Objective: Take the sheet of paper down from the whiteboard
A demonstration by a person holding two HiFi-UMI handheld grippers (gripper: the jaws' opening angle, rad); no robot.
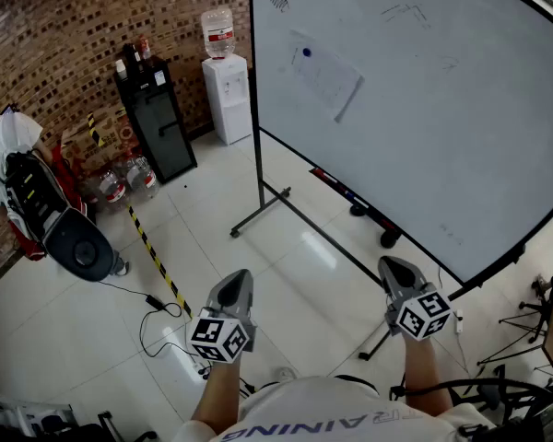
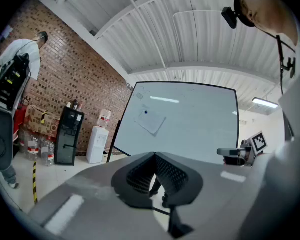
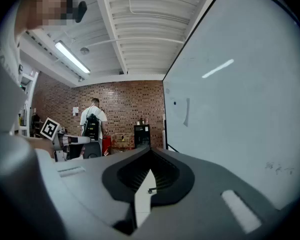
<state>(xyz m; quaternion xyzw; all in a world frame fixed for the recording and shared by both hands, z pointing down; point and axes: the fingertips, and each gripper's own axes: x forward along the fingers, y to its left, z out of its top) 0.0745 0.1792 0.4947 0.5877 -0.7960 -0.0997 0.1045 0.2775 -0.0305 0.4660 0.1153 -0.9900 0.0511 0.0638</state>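
Note:
A white sheet of paper (image 1: pixel 329 81) hangs tilted on the upper left of the whiteboard (image 1: pixel 442 127), pinned at its top corner by a blue magnet (image 1: pixel 306 52). My left gripper (image 1: pixel 238 279) and right gripper (image 1: pixel 394 265) are both shut and empty, held low over the floor, well short of the board. In the left gripper view the paper (image 2: pixel 151 121) lies ahead, above the closed left gripper (image 2: pixel 154 154). The right gripper (image 3: pixel 150 148) runs alongside the board, so the paper (image 3: pixel 186 112) shows nearly edge-on.
The whiteboard's wheeled stand (image 1: pixel 263 212) spreads across the floor ahead. A water dispenser (image 1: pixel 229 95) and a black cabinet (image 1: pixel 157 118) stand against the brick wall, with water bottles (image 1: pixel 124 184) beside them. A person with a backpack (image 1: pixel 18 178) stands at the left. Striped tape (image 1: pixel 157 258) and a cable cross the floor.

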